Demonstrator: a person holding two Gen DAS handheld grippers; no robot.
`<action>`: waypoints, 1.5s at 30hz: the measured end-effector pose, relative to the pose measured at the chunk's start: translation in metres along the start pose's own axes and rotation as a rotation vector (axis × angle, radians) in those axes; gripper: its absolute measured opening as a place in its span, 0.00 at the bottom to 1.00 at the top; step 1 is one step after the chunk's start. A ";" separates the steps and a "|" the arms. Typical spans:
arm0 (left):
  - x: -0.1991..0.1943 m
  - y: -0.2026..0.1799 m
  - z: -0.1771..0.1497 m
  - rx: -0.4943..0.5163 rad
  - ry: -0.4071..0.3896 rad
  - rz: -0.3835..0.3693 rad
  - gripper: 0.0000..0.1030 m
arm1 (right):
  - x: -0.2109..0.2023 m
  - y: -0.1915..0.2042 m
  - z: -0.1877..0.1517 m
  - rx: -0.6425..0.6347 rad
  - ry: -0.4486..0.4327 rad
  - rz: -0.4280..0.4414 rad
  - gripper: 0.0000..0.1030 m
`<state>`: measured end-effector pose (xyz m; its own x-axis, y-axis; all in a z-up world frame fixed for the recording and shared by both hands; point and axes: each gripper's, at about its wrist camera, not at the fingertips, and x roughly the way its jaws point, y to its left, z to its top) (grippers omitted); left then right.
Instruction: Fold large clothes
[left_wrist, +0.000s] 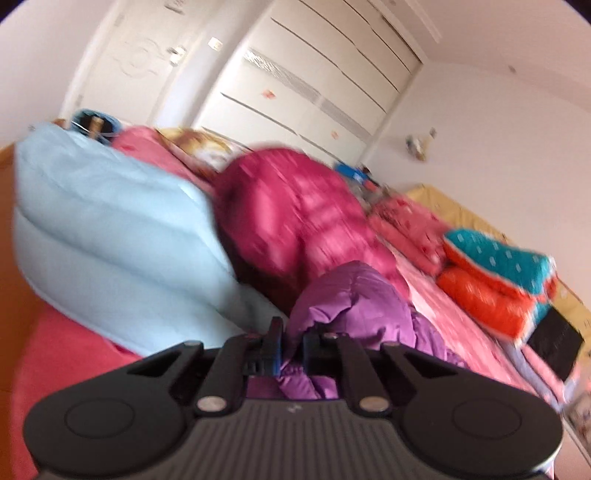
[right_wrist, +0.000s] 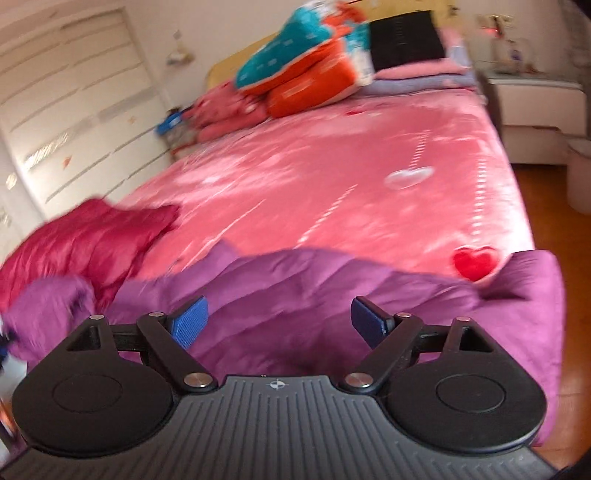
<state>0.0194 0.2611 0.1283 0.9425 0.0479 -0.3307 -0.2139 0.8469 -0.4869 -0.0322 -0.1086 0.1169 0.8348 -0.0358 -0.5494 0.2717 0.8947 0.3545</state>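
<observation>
Left wrist view
Left tongs (left_wrist: 290, 343): closed narrow, pinching a fold of the purple padded coat (left_wrist: 347, 306) between the pads.
Purple padded coat: bunched right at the tips and spilling under them, on the bed (left_wrist: 465, 332).
Ahead of the tongs: a crimson padded garment (left_wrist: 295, 218) heaped just beyond the purple one.
Left of the tongs: a pale blue quilted bundle (left_wrist: 110, 229), bulky, close beside, touching the crimson heap.
Right of the tongs: open pink bedspread running to a folded teal-and-orange quilt (left_wrist: 498, 273) well off, a black item (left_wrist: 554, 339) past it.
Room beyond: white wardrobe doors (left_wrist: 314, 81) and a white wall; picture tilted and blurred.

Right wrist view
Right tongs (right_wrist: 279, 323): spread wide, blue pads (right_wrist: 190, 319) apart, nothing between them, above the purple cloth (right_wrist: 295, 288).
Purple padded coat: laid across the near end of the bed (right_wrist: 332, 177), under and ahead of the tongs, reaching the bed's right edge.
Left of the tongs: the crimson garment (right_wrist: 85, 236) touching the purple one.
Ahead: broad bare bedspread with a red heart (right_wrist: 474, 262) near the coat's far edge; stacked quilts (right_wrist: 306, 70) at the far end.
Right edge: bed side dropping to wooden floor (right_wrist: 546, 206); white bedside cabinet (right_wrist: 532, 110) further on.
</observation>
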 end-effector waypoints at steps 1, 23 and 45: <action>-0.005 0.007 0.005 -0.012 -0.021 0.014 0.07 | 0.004 0.008 -0.003 -0.017 0.015 0.010 1.00; -0.094 0.180 0.038 -0.658 -0.266 0.154 0.06 | 0.028 0.097 -0.098 -0.305 0.150 -0.051 1.00; -0.067 0.021 0.027 -0.395 0.008 -0.455 0.06 | -0.003 0.120 -0.066 -0.202 0.093 0.164 1.00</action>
<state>-0.0407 0.2900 0.1624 0.9602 -0.2784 -0.0245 0.1294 0.5206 -0.8439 -0.0340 0.0285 0.1115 0.8094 0.1499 -0.5678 0.0278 0.9560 0.2920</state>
